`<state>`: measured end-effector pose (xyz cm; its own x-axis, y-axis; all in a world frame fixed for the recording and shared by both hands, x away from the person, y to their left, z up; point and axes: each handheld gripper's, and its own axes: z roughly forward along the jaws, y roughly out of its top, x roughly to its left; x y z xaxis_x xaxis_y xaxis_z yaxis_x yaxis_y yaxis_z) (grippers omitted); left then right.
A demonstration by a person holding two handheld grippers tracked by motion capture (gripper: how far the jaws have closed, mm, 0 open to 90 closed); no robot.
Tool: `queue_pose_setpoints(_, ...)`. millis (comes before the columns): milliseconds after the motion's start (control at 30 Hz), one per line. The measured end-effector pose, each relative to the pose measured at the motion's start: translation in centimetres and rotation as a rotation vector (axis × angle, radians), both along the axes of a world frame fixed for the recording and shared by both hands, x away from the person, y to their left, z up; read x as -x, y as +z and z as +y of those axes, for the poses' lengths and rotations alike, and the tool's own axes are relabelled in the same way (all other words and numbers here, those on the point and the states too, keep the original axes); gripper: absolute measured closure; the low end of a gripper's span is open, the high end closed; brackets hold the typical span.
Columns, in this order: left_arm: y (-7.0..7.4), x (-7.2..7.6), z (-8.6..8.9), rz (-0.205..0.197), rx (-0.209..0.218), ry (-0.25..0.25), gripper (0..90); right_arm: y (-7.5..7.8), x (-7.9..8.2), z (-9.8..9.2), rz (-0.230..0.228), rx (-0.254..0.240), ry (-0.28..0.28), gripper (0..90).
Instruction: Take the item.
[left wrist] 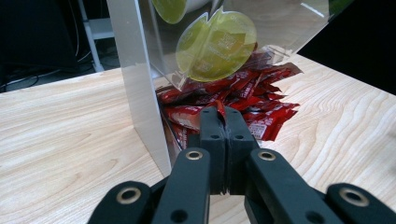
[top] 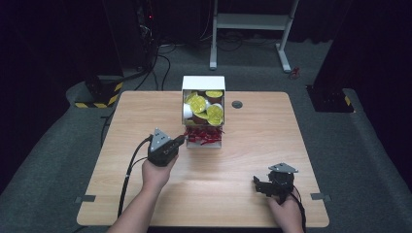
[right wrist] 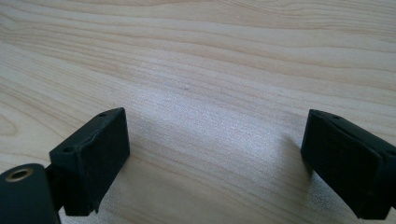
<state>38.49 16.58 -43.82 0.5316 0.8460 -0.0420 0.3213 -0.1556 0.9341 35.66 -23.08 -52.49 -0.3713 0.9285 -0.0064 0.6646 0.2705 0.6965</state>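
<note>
A white and clear box stands at the table's far middle, with green-lidded cups in its upper part and a heap of red sachets spilling out at its base. My left gripper reaches into that heap from the left. In the left gripper view its jaws are pressed together, and a sliver of a red sachet sticks up between the tips. The box's clear wall and a green lid are right ahead. My right gripper rests open near the front right, over bare wood.
A small dark grommet sits in the table right of the box. The wooden table has bare wood on both sides. Beyond it stand a white desk frame and a yellow-black striped base on the floor.
</note>
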Motion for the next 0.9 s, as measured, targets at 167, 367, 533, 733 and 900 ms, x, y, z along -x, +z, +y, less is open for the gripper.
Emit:
queue_pose_setpoints(167,0.4,0.6,0.3,0.000,0.014,-0.019,88.9,0.0,0.0,0.0,-0.001,0.000,0.001,7.8)
queue_pose_setpoints(367,0.9,1.3,0.8,-0.013,0.023,-0.026,88.9,0.0,0.0,0.0,-0.001,0.002,0.003,7.8)
queue_pose_setpoints(533,1.0,1.7,1.2,-0.017,0.034,-0.030,88.9,0.0,0.0,0.0,-0.001,0.002,0.003,7.8)
queue_pose_setpoints(733,1.1,2.4,1.7,-0.030,0.044,-0.041,88.9,0.0,0.0,0.0,-0.001,0.002,0.003,7.8)
queue_pose_setpoints(900,1.2,2.9,2.2,-0.032,0.057,-0.045,89.0,0.0,0.0,0.0,-0.001,0.002,0.003,7.8)
